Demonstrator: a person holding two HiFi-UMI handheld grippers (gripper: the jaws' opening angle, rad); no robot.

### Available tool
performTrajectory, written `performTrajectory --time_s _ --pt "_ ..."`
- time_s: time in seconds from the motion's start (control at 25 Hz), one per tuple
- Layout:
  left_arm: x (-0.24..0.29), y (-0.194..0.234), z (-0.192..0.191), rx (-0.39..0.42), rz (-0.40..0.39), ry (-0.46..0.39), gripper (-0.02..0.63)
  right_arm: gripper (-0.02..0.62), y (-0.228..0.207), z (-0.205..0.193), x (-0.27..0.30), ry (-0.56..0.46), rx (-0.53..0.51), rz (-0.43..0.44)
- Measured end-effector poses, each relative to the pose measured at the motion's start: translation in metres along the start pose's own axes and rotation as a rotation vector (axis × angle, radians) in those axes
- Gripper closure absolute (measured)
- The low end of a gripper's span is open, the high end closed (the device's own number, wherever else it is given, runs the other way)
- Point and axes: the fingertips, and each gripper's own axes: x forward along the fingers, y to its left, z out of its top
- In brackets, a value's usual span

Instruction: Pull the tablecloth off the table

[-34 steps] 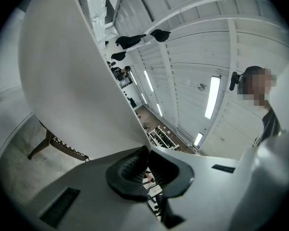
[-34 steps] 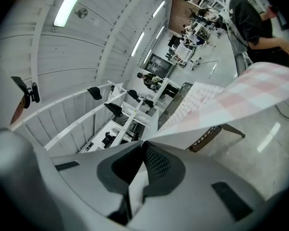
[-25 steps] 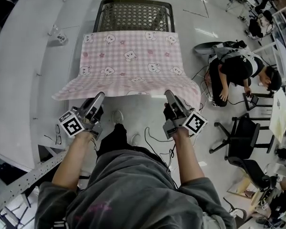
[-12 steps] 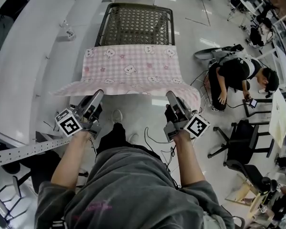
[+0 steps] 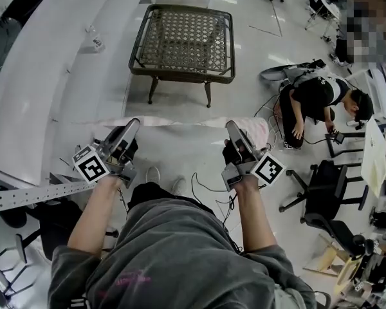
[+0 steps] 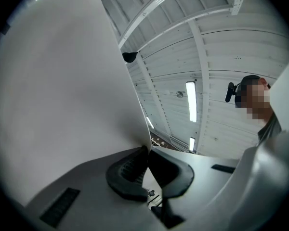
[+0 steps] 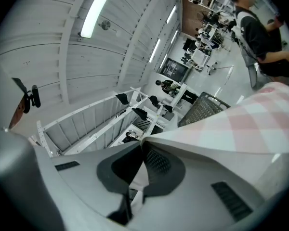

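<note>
The tablecloth (image 5: 180, 121), pink check with bunny prints, is off the table and stretched edge-on between my two grippers, above the floor. The left gripper (image 5: 132, 125) is shut on one corner; in the left gripper view the cloth's pale underside (image 6: 62, 81) fills the left side and runs into the closed jaws of the left gripper (image 6: 147, 150). The right gripper (image 5: 231, 127) is shut on the other corner, and pink check cloth (image 7: 241, 129) leaves the right gripper (image 7: 143, 147) toward the right. The dark lattice-top table (image 5: 186, 40) stands bare ahead.
A person (image 5: 312, 98) sits on the floor at the right, near a bag and cables. A black office chair (image 5: 321, 192) stands at the lower right. A long white structure (image 5: 45, 63) and a perforated metal bar (image 5: 26, 197) run along the left.
The cloth has slid fully off the table toward me; the lattice top, half covered before, is now bare. Both grippers kept their hold and tilted upward.
</note>
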Motion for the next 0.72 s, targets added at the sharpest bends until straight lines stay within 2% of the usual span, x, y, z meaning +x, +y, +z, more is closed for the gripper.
performTrajectory --time_s 0.32,0.72 --pt "-0.004 -0.026 0.033 0.006 -0.066 -0.050 0.606 0.591 0.043 0.012 0.001 -0.059 -0.008 0.044" --pt "-0.040 -0.021 0.069 0.059 -0.104 -0.036 0.606 0.591 0.084 -0.016 0.019 -0.109 -0.051 0.031"
